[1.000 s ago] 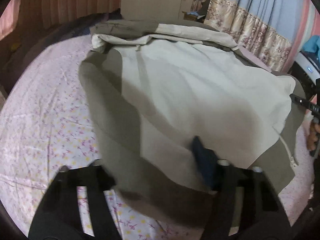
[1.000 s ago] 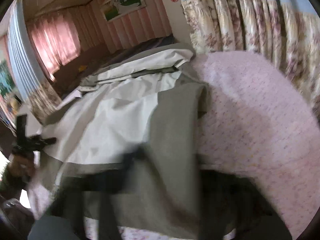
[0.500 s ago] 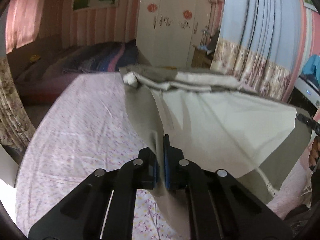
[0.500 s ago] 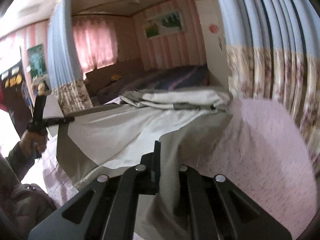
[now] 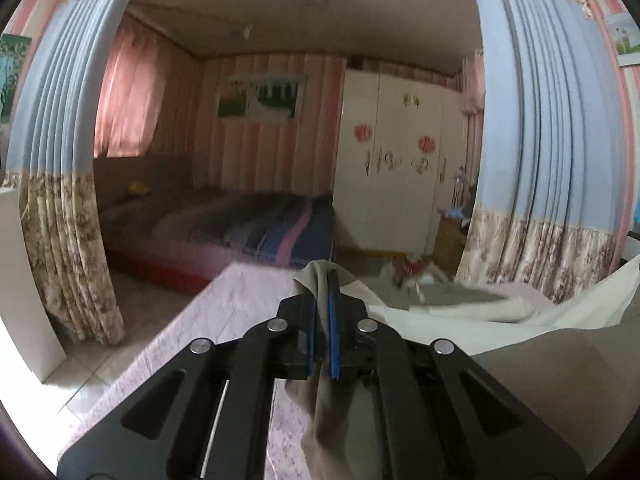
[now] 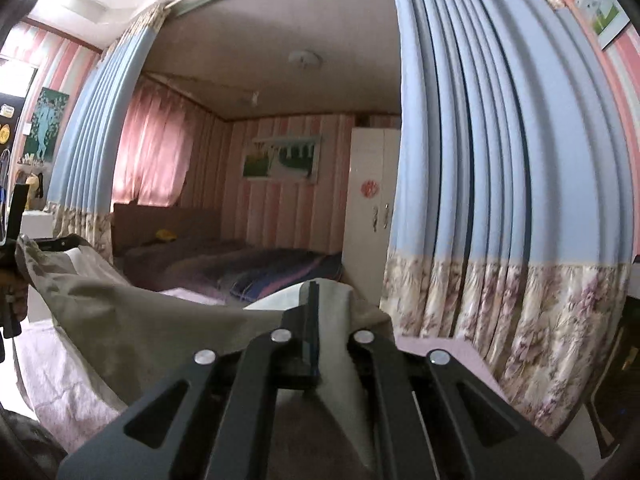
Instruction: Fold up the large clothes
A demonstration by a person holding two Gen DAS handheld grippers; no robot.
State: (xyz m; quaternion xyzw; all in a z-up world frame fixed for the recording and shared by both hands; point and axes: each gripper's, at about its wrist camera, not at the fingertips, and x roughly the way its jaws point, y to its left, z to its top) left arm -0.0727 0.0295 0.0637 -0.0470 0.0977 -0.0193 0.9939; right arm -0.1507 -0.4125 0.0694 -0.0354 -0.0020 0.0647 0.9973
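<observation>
A large olive and cream garment (image 5: 520, 364) is lifted off the pink floral bed (image 5: 240, 312). My left gripper (image 5: 323, 280) is shut on one olive corner, which pokes out above the blue pads. My right gripper (image 6: 320, 292) is shut on another olive corner of the same garment (image 6: 160, 332). The cloth hangs stretched between both grippers. In the right wrist view the left gripper (image 6: 48, 245) shows at the far left edge, holding the other corner. The rest of the garment (image 5: 460, 304) lies bunched on the bed beyond.
Blue curtains with floral hems (image 5: 552, 184) (image 6: 500, 200) hang right of the bed, another curtain (image 5: 60, 200) at left. A second bed with a striped blanket (image 5: 248, 228) and a white wardrobe (image 5: 400, 160) stand behind. Tiled floor (image 5: 100, 376) lies left of the bed.
Both grippers closed on garment corners and rose upward, lifting the cloth off the bed. The views tilted from the bed surface up to the room.
</observation>
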